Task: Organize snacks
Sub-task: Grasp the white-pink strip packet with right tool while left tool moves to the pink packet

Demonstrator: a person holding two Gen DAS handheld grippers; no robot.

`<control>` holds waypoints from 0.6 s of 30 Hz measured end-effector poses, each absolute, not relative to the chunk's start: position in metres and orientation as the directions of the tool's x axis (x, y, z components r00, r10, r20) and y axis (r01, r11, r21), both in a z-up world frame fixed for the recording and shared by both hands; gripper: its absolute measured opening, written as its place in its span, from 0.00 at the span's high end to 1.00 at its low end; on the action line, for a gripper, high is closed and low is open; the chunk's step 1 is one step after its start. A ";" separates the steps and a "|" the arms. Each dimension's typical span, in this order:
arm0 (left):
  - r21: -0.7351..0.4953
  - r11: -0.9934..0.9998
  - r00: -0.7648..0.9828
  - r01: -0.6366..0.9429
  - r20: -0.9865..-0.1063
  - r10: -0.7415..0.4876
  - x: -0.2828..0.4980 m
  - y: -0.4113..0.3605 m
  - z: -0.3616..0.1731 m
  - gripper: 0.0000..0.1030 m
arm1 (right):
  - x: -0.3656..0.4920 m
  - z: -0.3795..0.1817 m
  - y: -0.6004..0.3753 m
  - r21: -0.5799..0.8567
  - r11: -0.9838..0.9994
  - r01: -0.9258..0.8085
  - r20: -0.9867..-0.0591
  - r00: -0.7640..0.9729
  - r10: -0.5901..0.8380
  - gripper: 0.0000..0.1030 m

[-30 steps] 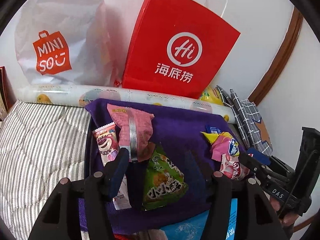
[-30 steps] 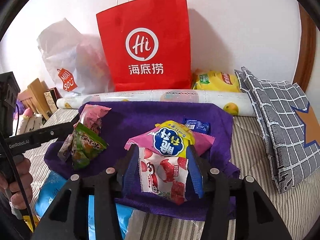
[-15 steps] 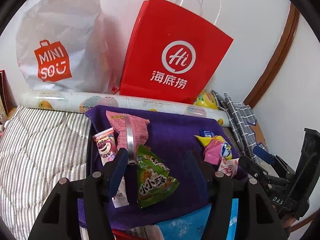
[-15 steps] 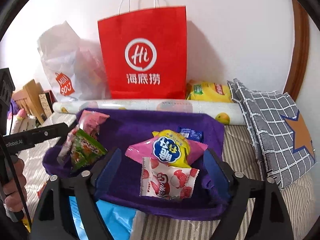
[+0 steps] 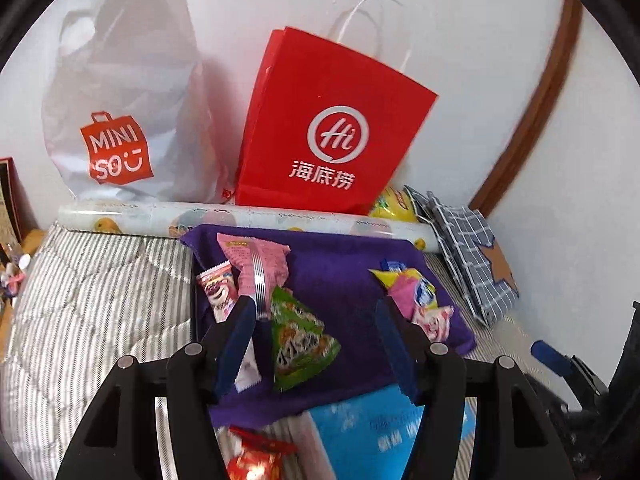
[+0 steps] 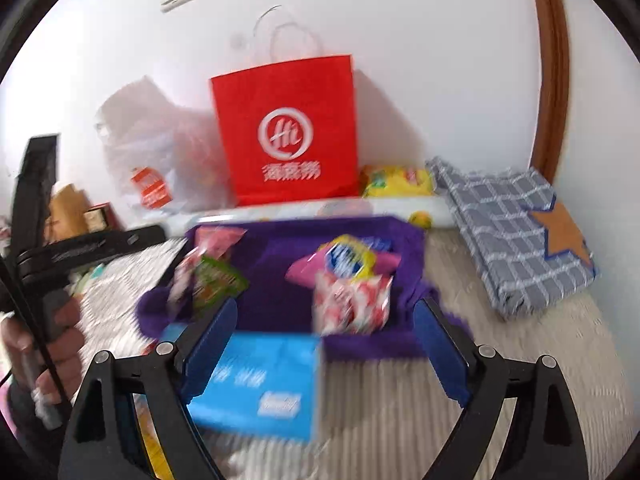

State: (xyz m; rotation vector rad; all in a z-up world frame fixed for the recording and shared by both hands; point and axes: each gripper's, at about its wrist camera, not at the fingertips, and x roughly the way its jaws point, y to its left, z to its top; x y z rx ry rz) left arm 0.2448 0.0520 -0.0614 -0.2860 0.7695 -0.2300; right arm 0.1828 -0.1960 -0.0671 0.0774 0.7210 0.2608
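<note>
A purple cloth-lined tray (image 5: 344, 264) lies on the striped bed. On its left lie a pink packet (image 5: 256, 264), a bear-print packet (image 5: 218, 288) and a green packet (image 5: 300, 340). On its right lie a yellow-and-pink packet (image 5: 408, 288) and a strawberry packet (image 5: 434, 318). My left gripper (image 5: 316, 320) is open and empty above the tray's near edge. My right gripper (image 6: 324, 320) is open and empty, back from the strawberry packet (image 6: 352, 304), above a blue box (image 6: 260, 380). The tray (image 6: 276, 292) looks blurred in the right wrist view.
A red paper bag (image 5: 332, 128) and a white Miniso bag (image 5: 120, 100) stand against the wall behind a rolled sheet (image 5: 240, 220). A checked cushion (image 6: 516, 232) lies at the right. A red packet (image 5: 256, 456) and the blue box (image 5: 376, 432) lie before the tray.
My right gripper opened, let go of the strawberry packet on the tray and drew back and up. My left gripper also pulled back a little, still open.
</note>
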 end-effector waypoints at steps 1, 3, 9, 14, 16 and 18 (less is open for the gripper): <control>-0.332 0.939 0.695 0.095 -0.653 -0.301 0.239 0.054 -0.061 0.42 | 0.174 -0.067 -0.193 0.177 0.960 -0.219 -0.645 0.711 0.281 0.15; -0.327 0.941 0.686 0.089 -0.665 -0.296 0.225 0.061 -0.063 0.42 | 0.157 -0.070 -0.183 0.186 0.952 -0.245 -0.657 0.689 0.306 0.20; -0.337 0.940 0.677 0.047 -0.682 -0.278 0.184 0.092 -0.074 0.42 | 0.124 -0.088 -0.149 0.221 0.909 -0.354 -0.658 0.634 0.407 0.26; -0.345 0.938 0.685 0.028 -0.677 -0.269 0.157 0.115 -0.080 0.42 | 0.120 -0.109 -0.121 0.211 0.890 -0.404 -0.701 0.572 0.426 0.30; -0.351 0.936 0.686 0.024 -0.675 -0.271 0.150 0.120 -0.082 0.42 | 0.121 -0.117 -0.113 0.207 0.886 -0.415 -0.716 0.553 0.426 0.30; -0.358 0.934 0.686 0.019 -0.675 -0.273 0.145 0.124 -0.084 0.42 | 0.123 -0.124 -0.106 0.205 0.884 -0.421 -0.734 0.531 0.423 0.30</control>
